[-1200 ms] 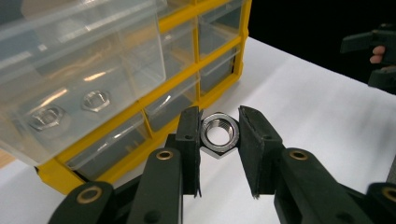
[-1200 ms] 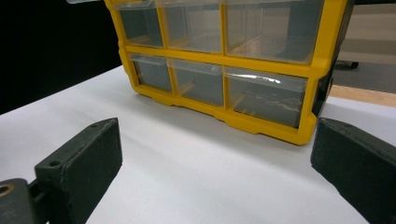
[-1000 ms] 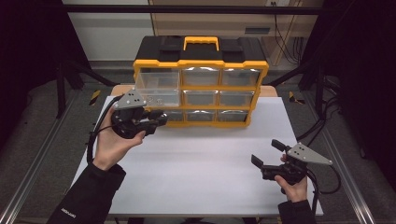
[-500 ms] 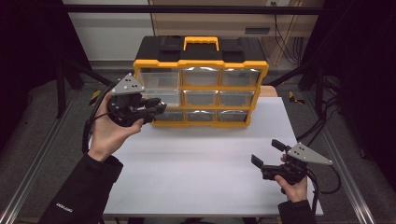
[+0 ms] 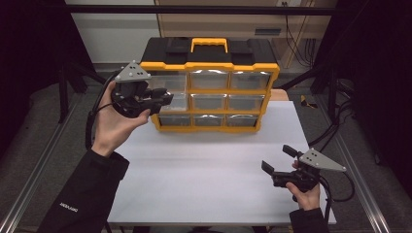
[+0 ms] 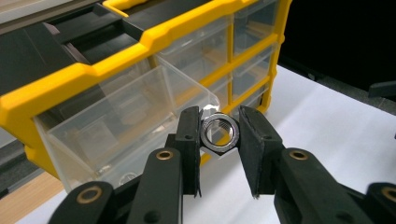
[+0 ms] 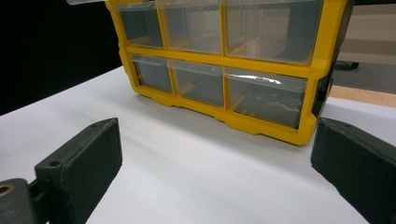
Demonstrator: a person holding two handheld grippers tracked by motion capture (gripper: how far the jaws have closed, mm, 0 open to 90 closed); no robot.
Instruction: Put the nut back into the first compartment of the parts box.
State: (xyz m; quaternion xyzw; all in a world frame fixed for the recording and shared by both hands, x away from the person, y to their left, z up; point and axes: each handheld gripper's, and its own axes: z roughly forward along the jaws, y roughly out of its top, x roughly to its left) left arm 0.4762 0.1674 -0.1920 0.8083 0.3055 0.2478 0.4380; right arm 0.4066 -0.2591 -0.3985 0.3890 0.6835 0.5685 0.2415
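Observation:
A yellow and black drawer organizer (image 5: 209, 64) stands at the back of the white table top (image 5: 204, 165). Its top-left clear drawer (image 6: 116, 116) is pulled out. My left gripper (image 5: 164, 99) is held up in front of that drawer, shut on a metal hex nut (image 6: 219, 134) pinched between its pads just outside the drawer's front corner. My right gripper (image 5: 278, 159) rests low near the table's front right, jaws wide open with nothing between them. In the right gripper view, the organizer's (image 7: 261, 63) lower drawers lie ahead.
The other clear drawers (image 5: 228, 101) are closed. A dark metal frame bar (image 5: 194, 8) spans above the organizer. Cables (image 5: 340, 121) trail past the table's right edge. Rails (image 5: 29, 184) flank the table on the left.
My left hand has lifted the nut from the middle drawer row up to the top-left drawer. The right gripper has stayed in place.

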